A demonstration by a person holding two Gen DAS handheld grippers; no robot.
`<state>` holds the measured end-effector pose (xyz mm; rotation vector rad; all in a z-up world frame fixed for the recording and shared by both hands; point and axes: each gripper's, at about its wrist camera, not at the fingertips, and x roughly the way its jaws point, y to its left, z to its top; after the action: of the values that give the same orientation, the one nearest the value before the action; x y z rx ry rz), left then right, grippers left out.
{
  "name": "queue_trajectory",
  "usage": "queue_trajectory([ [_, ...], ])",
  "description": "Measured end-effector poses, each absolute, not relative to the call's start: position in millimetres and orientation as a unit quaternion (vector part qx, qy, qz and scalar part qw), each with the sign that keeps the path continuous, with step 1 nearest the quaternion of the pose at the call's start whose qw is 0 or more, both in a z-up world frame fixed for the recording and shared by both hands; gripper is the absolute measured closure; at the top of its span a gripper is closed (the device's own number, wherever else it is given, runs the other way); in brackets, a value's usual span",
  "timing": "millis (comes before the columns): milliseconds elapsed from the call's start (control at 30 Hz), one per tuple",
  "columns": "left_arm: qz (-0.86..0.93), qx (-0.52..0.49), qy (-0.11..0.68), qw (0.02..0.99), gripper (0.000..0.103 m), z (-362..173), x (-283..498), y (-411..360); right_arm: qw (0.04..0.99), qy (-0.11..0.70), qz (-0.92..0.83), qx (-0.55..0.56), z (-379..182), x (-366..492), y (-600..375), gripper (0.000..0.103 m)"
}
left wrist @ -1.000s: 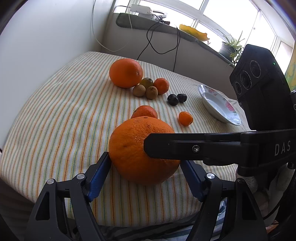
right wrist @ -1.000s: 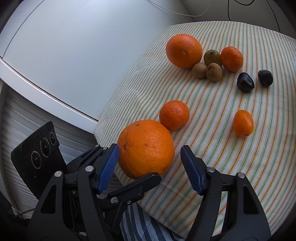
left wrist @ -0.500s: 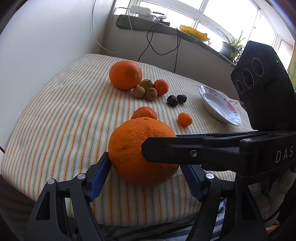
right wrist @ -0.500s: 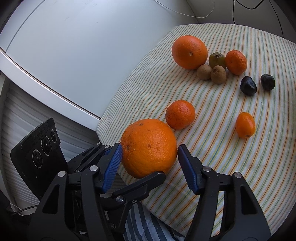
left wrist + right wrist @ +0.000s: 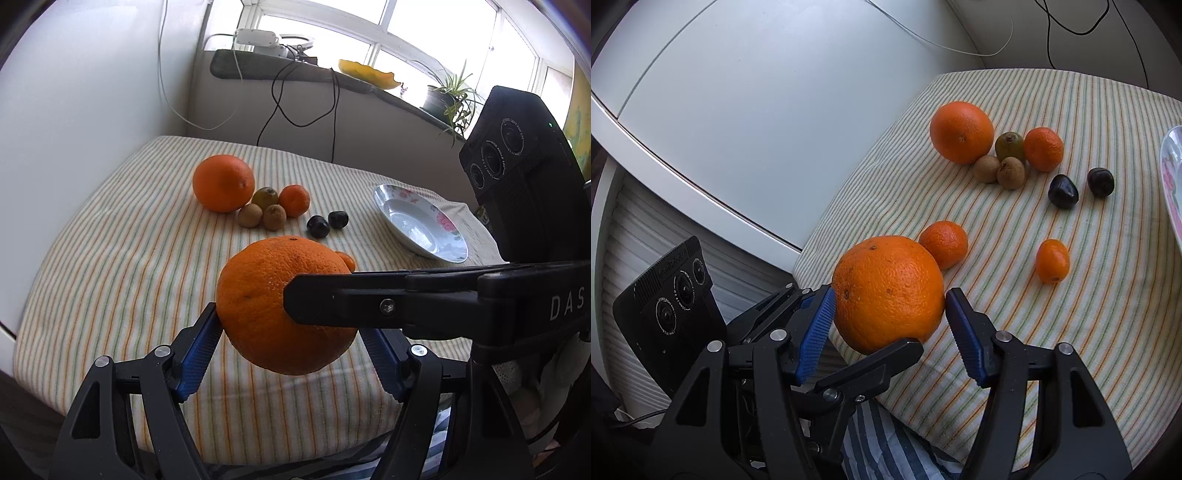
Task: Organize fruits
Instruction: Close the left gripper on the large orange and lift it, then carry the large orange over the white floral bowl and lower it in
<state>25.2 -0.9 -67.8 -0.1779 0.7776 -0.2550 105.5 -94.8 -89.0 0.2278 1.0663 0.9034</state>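
- Both your tools are clamped on one fruit: the left gripper [image 5: 288, 332] has its blue pads [image 5: 199, 347] closed against opposite flanks of the large orange [image 5: 255, 295]; the right gripper [image 5: 888, 299] pinches the same orange crosswise, one pad on each side.
- The orange sits right at the tips of all four fingers, not deep in either throat; it looks to be clear of the striped cloth [image 5: 129, 258], with the mandarin [image 5: 943, 243] just beyond your right gripper's fingertips and the small oval orange fruit [image 5: 1052, 260] farther ahead, off its right finger.
- Expect weight; this is the biggest, densest kind of fruit here, and a round body held only at the tips will want to roll out downward.
- The rind is pebbled and firm with a little give; the ribbed pads should bite well; squeeze enough to seat them, no harder, or you will bruise it.
- Best hold is across the widest girth, pads level with the middle; above that line it squirts down and out.
- Two crossed grips can fight one another; move both hands together or let one release cleanly.
- The plate [image 5: 406, 225] lies well ahead of the left gripper's right finger; the second big orange [image 5: 223, 188] lies ahead of its left finger; either is a plausible destination.
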Motion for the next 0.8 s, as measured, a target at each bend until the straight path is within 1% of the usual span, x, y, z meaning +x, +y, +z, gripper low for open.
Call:
queue_trajectory([
  [800,-0.198,-0.043,0.348,0.916,0.028,-37,85,-81,0.806,0.448,0.358,0.148,-34,128,-212,0.038],
])
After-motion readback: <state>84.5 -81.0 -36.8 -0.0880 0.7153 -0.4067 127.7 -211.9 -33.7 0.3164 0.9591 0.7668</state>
